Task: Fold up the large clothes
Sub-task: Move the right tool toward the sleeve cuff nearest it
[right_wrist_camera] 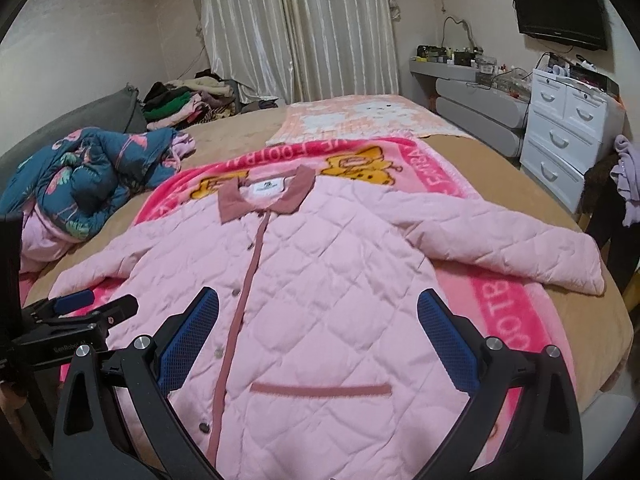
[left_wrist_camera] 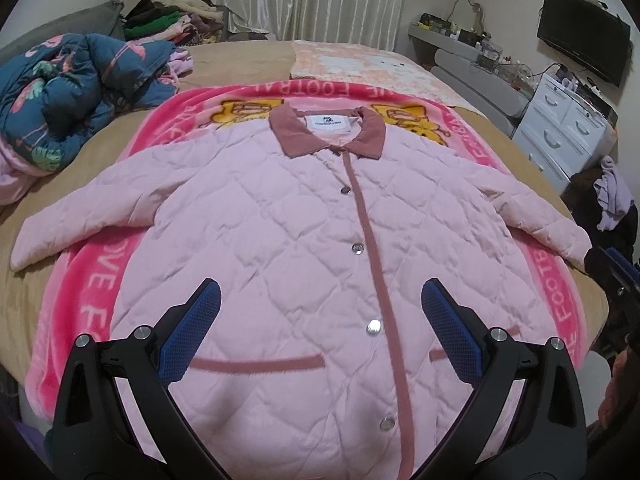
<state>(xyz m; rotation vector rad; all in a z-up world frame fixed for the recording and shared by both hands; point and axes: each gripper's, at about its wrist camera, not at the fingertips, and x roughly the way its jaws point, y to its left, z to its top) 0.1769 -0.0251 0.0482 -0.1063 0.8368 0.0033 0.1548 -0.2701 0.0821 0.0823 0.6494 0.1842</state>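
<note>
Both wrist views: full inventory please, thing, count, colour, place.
quilted pink jacket with dusty-rose collar: 1, pale pink, spread flat front up, snapped shut, on the blanket
hot-pink fleece blanket with white lettering and yellow cartoon bears: 1, under the jacket
tan bed cover: 1, tan, across the bed
peach patterned blanket: 1, far end of bed
teal flamingo-print padded garment: 1, crumpled, bed's left side
pile of folded clothes: 1 pile, mixed colours, far left by the curtain
cream curtain: cream, back wall
white drawer chest: 1, right wall
black wall TV: 1, upper right
left gripper: black, blue pads, open above the hem
right gripper: same, open above the hem
</note>
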